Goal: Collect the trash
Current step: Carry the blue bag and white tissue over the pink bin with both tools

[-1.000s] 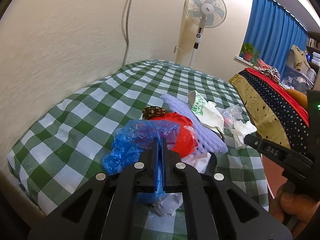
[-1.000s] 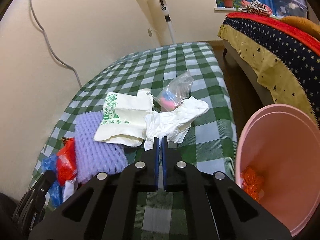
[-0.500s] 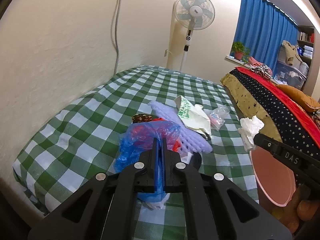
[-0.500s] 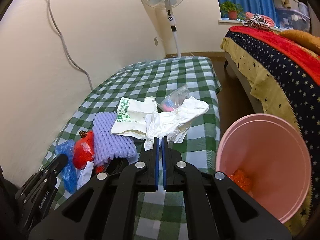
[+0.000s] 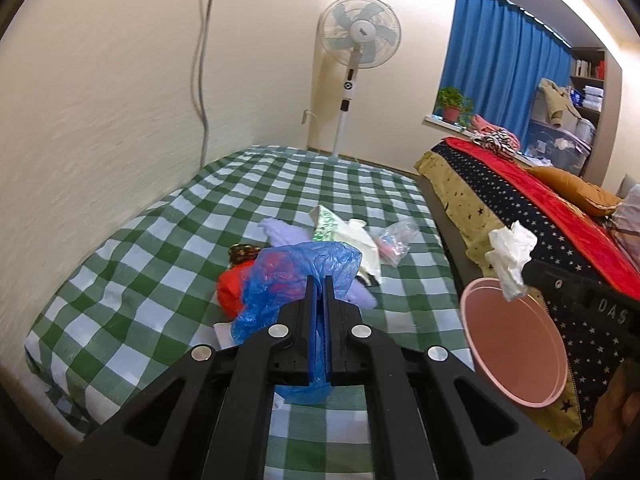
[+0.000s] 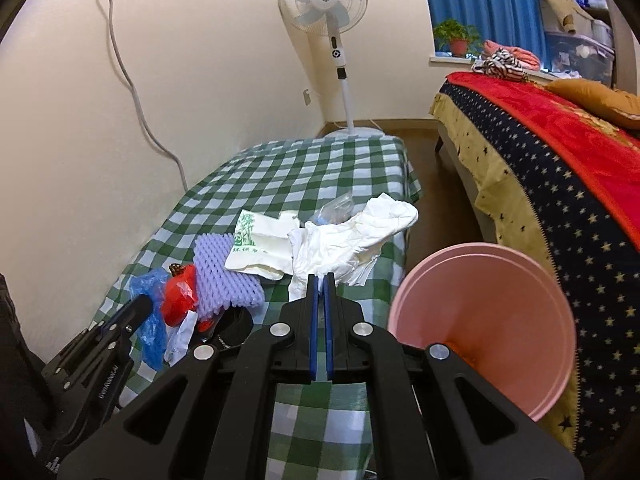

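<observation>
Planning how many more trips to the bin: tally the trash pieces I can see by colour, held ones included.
Blue: 1, blue bag, in left gripper
White: 1, tissue, in right gripper
Red: 1, red bag
Purple: 1, foam net
Cream: 1, printed wrapper
Clear: 1, clear bag
Total: 6

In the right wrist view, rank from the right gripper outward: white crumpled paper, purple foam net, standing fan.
1. White crumpled paper, clamped at the right gripper.
2. Purple foam net, on the left.
3. Standing fan, against the far wall.
</observation>
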{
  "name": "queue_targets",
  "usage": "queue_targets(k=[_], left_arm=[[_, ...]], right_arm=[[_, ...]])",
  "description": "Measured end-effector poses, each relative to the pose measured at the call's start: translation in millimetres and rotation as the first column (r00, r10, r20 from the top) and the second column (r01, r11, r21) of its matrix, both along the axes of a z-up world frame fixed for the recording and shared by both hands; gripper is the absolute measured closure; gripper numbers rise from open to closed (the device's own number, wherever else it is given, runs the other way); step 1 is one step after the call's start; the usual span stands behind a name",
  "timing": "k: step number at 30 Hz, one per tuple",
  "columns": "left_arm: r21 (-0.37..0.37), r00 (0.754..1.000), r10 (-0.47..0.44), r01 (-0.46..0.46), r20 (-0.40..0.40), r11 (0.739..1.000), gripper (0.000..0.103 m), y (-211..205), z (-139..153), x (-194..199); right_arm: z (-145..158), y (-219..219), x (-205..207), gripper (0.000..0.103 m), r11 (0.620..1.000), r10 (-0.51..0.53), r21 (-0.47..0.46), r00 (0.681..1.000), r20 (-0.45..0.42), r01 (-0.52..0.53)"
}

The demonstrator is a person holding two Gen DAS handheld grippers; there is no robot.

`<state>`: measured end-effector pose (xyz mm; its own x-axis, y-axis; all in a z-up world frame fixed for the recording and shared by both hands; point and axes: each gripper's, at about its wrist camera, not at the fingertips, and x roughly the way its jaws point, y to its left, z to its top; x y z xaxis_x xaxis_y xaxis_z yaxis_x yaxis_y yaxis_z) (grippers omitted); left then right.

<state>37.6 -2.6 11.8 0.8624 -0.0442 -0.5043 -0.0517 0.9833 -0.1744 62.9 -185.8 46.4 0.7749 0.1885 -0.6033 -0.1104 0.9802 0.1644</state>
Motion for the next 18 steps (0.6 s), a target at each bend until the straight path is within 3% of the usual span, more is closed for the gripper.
queue_targets(k=[10,18], left_arm=[[-0.002,0.998,-0.058,0.058,0.009,0.998,0.101,-16,6,-1],[0.005,0.988,-0.15,0.15,0.034,0.989,0.101,-35,10,2]], right_arm=[[21,-24,-19,0.1,0.999,-0.006,-0.034,1.0,0.022,0.007],[16,-64,-26,0.1,0.995,-0.098,-0.027,0.995,0.032,0.099]])
